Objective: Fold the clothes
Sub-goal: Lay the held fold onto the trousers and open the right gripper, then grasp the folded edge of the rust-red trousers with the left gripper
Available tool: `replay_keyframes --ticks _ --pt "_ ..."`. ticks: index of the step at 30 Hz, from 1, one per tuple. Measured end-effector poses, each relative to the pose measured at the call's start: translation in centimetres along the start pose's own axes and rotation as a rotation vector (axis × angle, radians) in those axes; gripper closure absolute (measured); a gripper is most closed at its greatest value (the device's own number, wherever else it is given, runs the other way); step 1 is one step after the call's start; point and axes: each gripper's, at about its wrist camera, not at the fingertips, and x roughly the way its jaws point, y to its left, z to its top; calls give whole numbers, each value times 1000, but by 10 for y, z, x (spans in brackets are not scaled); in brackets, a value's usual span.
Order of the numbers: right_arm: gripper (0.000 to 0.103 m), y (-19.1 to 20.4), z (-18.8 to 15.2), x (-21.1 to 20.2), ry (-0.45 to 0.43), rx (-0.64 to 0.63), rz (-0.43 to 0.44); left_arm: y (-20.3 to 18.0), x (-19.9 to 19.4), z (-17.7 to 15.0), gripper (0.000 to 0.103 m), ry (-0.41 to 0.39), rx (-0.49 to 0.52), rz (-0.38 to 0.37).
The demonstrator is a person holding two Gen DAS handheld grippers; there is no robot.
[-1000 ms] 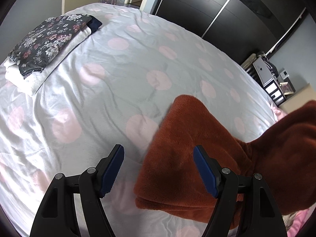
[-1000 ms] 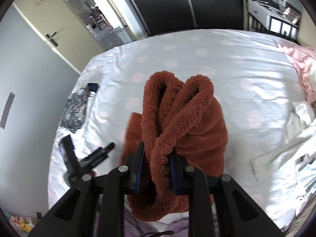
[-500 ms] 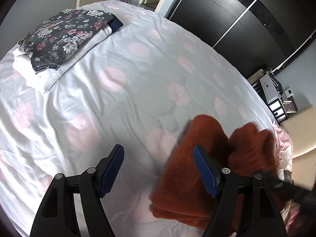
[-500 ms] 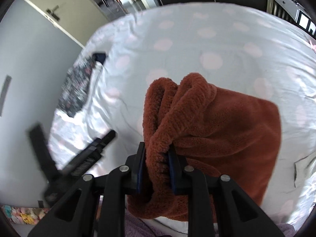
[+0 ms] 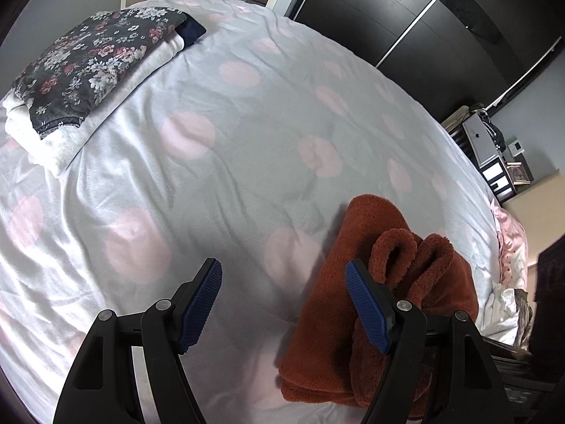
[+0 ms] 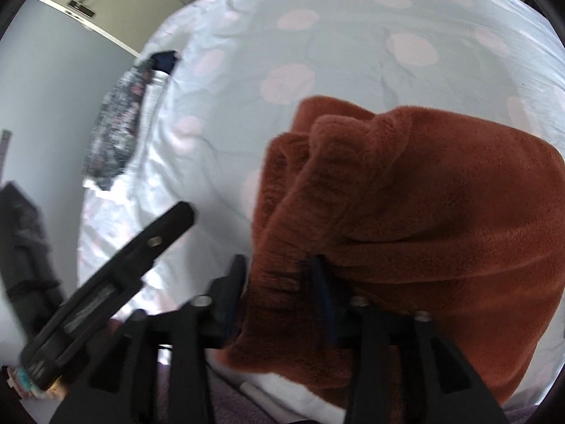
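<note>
The bed (image 5: 247,134) fills both views, its spotted sheet rumpled. A folded stack (image 5: 81,67) sits at its far left corner, floral piece on top. The rust fleece (image 6: 441,212) lies near my edge of the bed, already doubled into layers, with one bunched edge raised over the flat part. My right claw (image 6: 279,282) is clamped on that bunched edge, cloth filling the gap between its fingers. My left claw (image 5: 282,304) hangs spread wide and empty over the sheet, just beside the fleece.

I judge I am mid-fold: carrying the gripped edge over the lower layers. Next I should lay that edge down square with the layers beneath, then let go; the thick pile may spring back, so my left claw could press it flat.
</note>
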Motion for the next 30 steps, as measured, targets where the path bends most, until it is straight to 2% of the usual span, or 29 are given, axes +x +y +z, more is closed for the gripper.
replay_keyframes --ticks 4,9,13,15,18,20,22,26,30 --pt "50 -3 -7 -31 -58 -26 29 -8 -10 -4 28 -21 29 -26" --pt "51 -40 -39 -76 -155 6 -68 -33 -26 -12 30 -58 110 -51" --pt "74 -88 -73 -101 -229 53 -166 -66 -37 -27 36 -92 231 -73" --pt "77 -111 -92 -107 -255 77 -207 -83 -40 -37 39 -107 300 -77" --pt "79 -137 -119 -103 -255 125 -169 -111 -37 -56 39 -115 420 -71" --pt "79 -146 -134 -95 -250 147 -134 -124 -26 -67 39 -100 481 -21" --pt "79 -147 -145 -81 -240 155 -111 -127 -9 -72 41 -64 498 69" --pt "79 -148 -162 -50 -191 140 -124 -109 19 -70 45 14 445 190" --pt "79 -155 -167 -20 -128 144 -123 -94 37 -66 45 55 404 240"
